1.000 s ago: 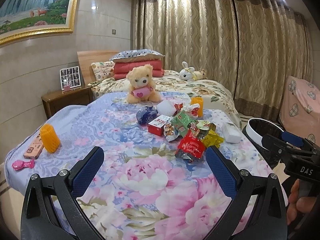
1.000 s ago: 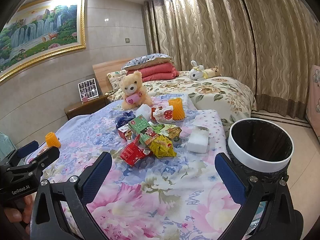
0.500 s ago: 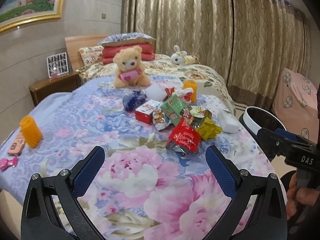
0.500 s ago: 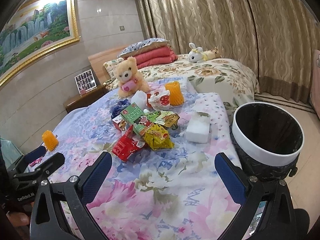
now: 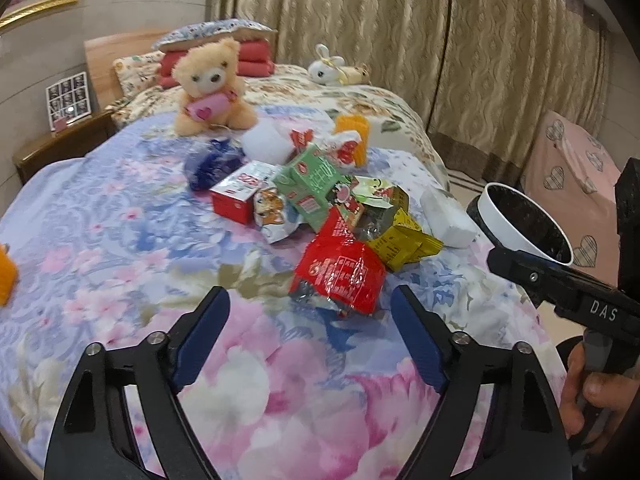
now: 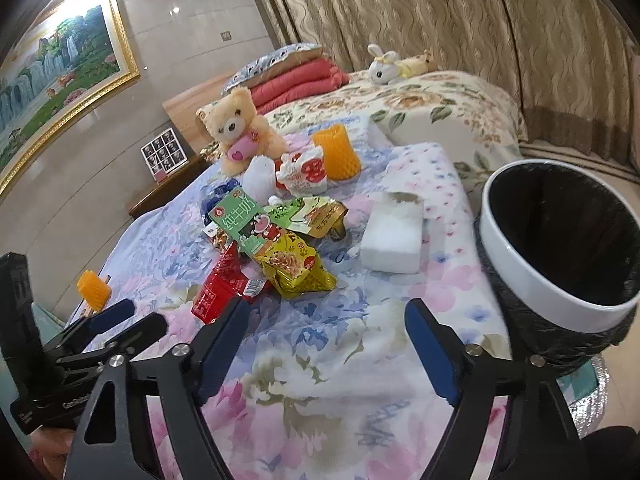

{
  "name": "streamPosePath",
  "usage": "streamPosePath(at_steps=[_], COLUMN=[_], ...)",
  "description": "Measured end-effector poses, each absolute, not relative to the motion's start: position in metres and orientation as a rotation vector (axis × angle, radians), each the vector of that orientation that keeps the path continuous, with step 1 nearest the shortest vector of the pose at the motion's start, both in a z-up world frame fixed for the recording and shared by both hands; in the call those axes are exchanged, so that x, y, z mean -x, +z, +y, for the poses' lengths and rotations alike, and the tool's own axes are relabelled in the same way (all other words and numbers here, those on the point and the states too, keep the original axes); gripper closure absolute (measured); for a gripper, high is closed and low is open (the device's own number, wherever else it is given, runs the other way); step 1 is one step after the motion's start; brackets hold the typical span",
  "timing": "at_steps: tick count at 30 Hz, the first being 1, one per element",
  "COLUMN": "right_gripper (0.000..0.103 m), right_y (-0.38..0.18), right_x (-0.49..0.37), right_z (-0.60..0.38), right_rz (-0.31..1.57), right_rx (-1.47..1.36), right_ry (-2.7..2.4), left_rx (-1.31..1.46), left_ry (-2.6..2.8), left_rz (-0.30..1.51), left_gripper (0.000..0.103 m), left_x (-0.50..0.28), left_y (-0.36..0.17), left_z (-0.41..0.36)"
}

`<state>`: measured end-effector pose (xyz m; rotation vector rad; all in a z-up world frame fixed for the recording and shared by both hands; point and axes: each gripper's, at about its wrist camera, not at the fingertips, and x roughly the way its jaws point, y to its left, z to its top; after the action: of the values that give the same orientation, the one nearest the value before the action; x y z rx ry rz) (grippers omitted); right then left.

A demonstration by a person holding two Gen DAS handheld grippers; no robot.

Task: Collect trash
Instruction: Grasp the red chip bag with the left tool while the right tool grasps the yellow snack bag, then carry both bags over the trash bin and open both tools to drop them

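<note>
Over on the flowery bedspread (image 5: 132, 240) both wide-open grippers, left gripper (image 5: 310, 312) and right gripper (image 6: 326, 324), have closed in on the crinkly red snack wrapper (image 5: 340, 272), black-lined white bin (image 6: 560, 240) waiting alongside, so a grab looks imminent.

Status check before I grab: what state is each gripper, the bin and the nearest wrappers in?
left gripper: jaws open, empty
right gripper: jaws open, empty
trash bin: open-topped, tilted, no trash visible inside
red wrapper: crumpled, lying on the blanket
yellow wrapper: crumpled, in the pile
green milk carton: lying flat on the pile
</note>
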<state>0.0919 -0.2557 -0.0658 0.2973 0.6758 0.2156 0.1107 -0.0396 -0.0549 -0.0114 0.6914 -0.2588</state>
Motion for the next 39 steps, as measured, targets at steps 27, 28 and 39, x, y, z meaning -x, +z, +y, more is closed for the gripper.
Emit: streamPosePath(at_steps=[27, 28, 39], right_gripper=[0.045, 0.057, 0.086], right_y=[-0.098, -0.099, -0.086], right_x=[-0.174, -0.176, -0.141], right_z=[-0.223, -0.221, -0.233], right_rz=[0.792, 0.799, 0.773], right_rx=[-0.265, -0.262, -0.275], right_ry=[0.272, 0.276, 0.298], left_rx=[0.105, 0.102, 0.074], left_ry=[-0.388, -0.387, -0.405], left_rz=[0.819, 0.819, 0.776], left_gripper=[0.102, 0.102, 0.102], left_x=[-0.141, -0.139, -0.119], left_y=[-0.083, -0.082, -0.063], left_z=[-0.032, -0.032, -0.039])
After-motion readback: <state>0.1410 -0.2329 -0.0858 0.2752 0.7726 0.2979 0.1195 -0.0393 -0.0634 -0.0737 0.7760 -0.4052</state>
